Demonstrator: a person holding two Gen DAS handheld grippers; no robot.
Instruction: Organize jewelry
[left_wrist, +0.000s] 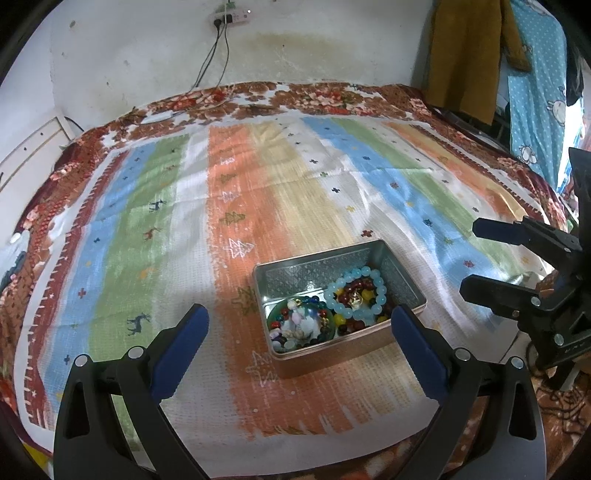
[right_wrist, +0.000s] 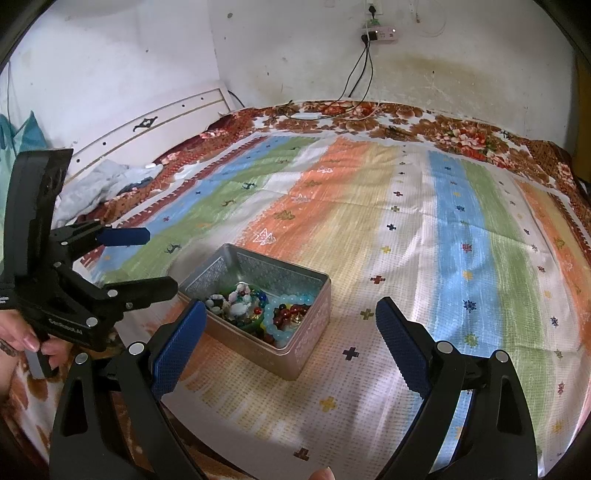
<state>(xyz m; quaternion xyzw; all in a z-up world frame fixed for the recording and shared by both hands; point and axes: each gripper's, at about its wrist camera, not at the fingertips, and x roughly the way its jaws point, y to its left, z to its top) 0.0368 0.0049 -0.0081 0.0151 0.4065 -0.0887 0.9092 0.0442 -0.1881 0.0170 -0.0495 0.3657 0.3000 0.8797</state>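
Note:
An open metal tin (left_wrist: 400, 275) sits on the striped cloth and also shows in the right wrist view (right_wrist: 310, 314). Inside lie a light blue bead bracelet (left_wrist: 376, 291), a dark red bead bracelet (left_wrist: 356, 286), a green bangle (left_wrist: 271, 315) and several mixed beads (left_wrist: 299, 325). The blue bracelet (right_wrist: 275, 330) and red beads (right_wrist: 286, 314) show in the right wrist view too. My left gripper (left_wrist: 299, 321) is open and empty, just in front of the tin; it also shows in the right wrist view (right_wrist: 159, 258). My right gripper (right_wrist: 291, 314) is open and empty, to the right of the tin, and appears in the left wrist view (left_wrist: 469, 254).
The striped cloth (left_wrist: 258, 184) covers a bed with a floral blanket (left_wrist: 314, 96) around its edges. A power strip with cables (right_wrist: 376, 35) hangs on the back wall. A headboard (right_wrist: 155, 122) and crumpled clothes (right_wrist: 103, 181) lie at the left. Hanging clothes (left_wrist: 469, 51) are at the right.

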